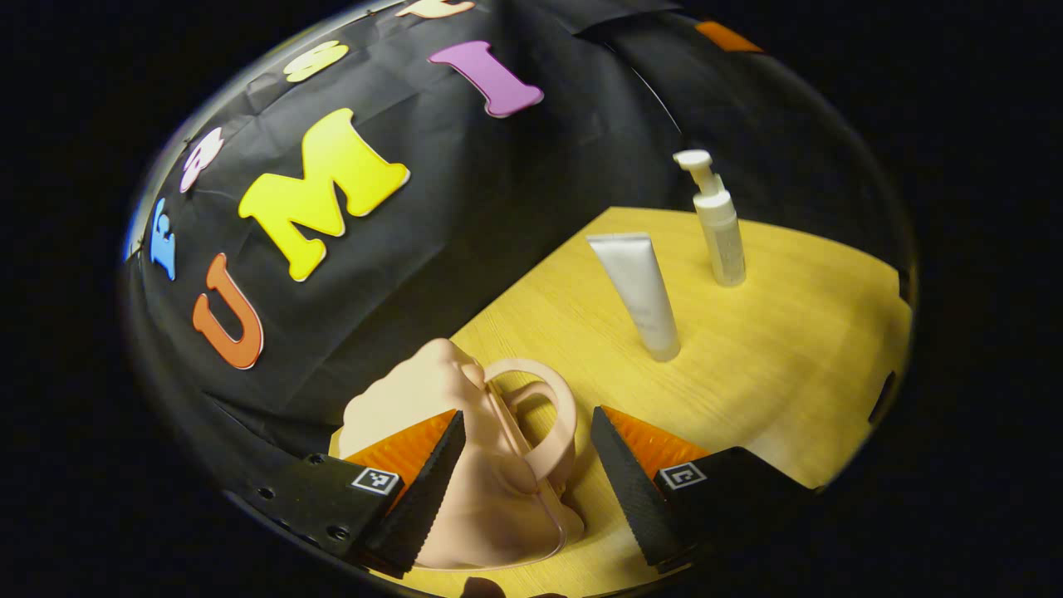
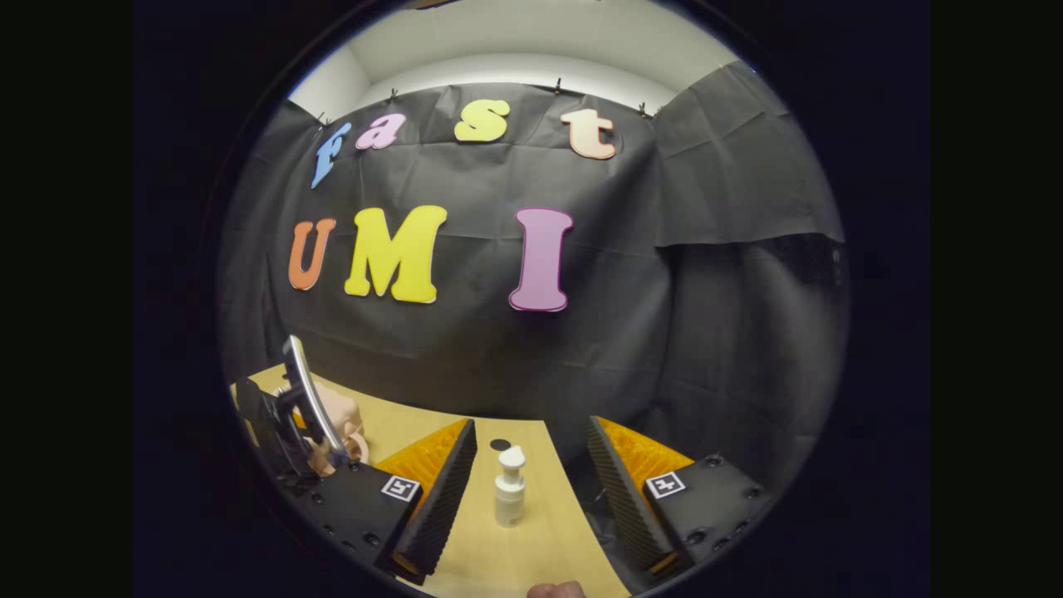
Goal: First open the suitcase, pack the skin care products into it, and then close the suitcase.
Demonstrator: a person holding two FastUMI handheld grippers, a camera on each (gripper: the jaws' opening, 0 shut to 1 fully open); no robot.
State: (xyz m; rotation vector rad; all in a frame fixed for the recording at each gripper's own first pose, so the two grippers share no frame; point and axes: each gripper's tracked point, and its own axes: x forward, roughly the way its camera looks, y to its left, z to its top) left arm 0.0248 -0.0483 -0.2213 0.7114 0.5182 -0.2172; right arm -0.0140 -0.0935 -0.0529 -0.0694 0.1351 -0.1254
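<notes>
A small peach-pink suitcase (image 1: pixel 490 490) with a loop handle (image 1: pixel 548 407) lies on the wooden table (image 1: pixel 772 365), lid down. My left gripper (image 1: pixel 526 415) hangs open over it, one finger on each side of the handle and neither pressing. Farther off stand a silver-white tube (image 1: pixel 639 291) on its cap and a white pump bottle (image 1: pixel 718 224). In the right gripper view, my right gripper (image 2: pixel 531 423) is open and holds nothing, with the pump bottle (image 2: pixel 509 490) upright on the table beyond its fingers. At that view's left edge, the left gripper (image 2: pixel 291 423) sits over the suitcase (image 2: pixel 336 411).
The black cloth wall (image 1: pixel 465 216) closes off the table's back edge just behind the suitcase. Bare wood (image 1: pixel 797 390) spreads around the tube and bottle toward the table's right corner. A small dark dot (image 2: pixel 500 444) marks the table behind the bottle.
</notes>
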